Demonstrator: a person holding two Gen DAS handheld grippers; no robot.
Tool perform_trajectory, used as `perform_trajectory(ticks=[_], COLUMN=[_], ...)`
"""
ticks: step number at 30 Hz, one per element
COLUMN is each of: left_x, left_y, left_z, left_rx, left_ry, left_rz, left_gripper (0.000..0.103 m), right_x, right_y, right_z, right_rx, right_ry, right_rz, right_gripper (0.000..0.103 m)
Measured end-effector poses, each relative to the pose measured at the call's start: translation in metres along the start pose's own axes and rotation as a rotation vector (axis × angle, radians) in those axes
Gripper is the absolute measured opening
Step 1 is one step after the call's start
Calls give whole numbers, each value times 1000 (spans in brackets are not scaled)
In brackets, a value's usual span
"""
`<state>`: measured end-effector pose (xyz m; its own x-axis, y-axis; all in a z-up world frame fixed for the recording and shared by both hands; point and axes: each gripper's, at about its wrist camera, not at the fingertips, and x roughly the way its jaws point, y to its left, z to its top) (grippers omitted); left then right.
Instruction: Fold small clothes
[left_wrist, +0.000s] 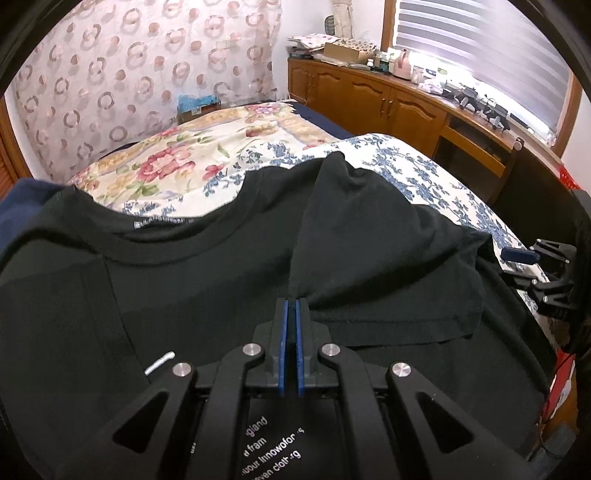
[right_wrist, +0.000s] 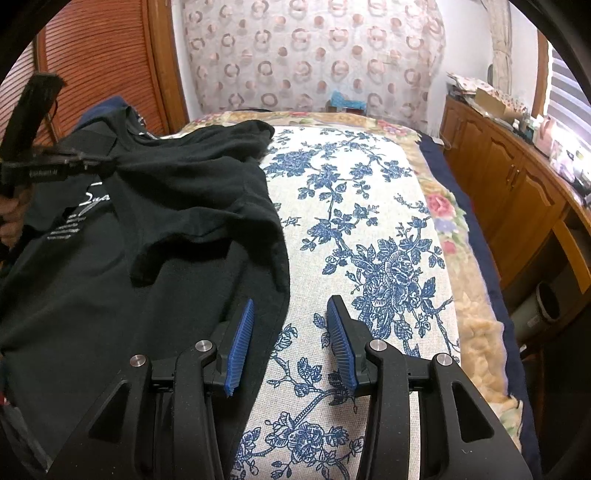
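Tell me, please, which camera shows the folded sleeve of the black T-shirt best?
The left wrist view: the sleeve fills the centre, pinched by the left gripper. The right wrist view shows the sleeve from the side, smaller, toward its left.

White print (left_wrist: 272, 448) on the black T-shirt (left_wrist: 184, 295), partly behind the left claw (left_wrist: 292, 306).

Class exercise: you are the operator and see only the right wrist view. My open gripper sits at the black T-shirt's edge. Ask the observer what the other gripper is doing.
Operator: Is the left gripper holding anything?
Observer: Yes, it is shut on a pinch of the black T-shirt, the sleeve folded in over the body.
Operator: Can you see the collar?
Observer: Yes, the neckline with a grey label lies ahead of it.
Operator: Any print?
Observer: White lettering shows under the left gripper.
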<state>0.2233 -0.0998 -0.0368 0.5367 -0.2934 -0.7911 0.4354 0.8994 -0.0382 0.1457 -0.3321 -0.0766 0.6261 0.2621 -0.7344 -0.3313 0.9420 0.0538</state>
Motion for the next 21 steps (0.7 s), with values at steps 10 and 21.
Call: perform_trajectory(ticks=[10,21], left_x=[-11,-36], left_y=[-4,-6], left_z=[-5,-16], left_rx=[-24,-11], left_ry=[-58,-145], left_rz=[-76,-51], left_gripper=[15,60], right_x=[16,0], right_y=[11,3], right_z=[41,37], right_rx=[-98,-91], right_ry=[10,-6], right_rz=[11,49], right_gripper=[39,0])
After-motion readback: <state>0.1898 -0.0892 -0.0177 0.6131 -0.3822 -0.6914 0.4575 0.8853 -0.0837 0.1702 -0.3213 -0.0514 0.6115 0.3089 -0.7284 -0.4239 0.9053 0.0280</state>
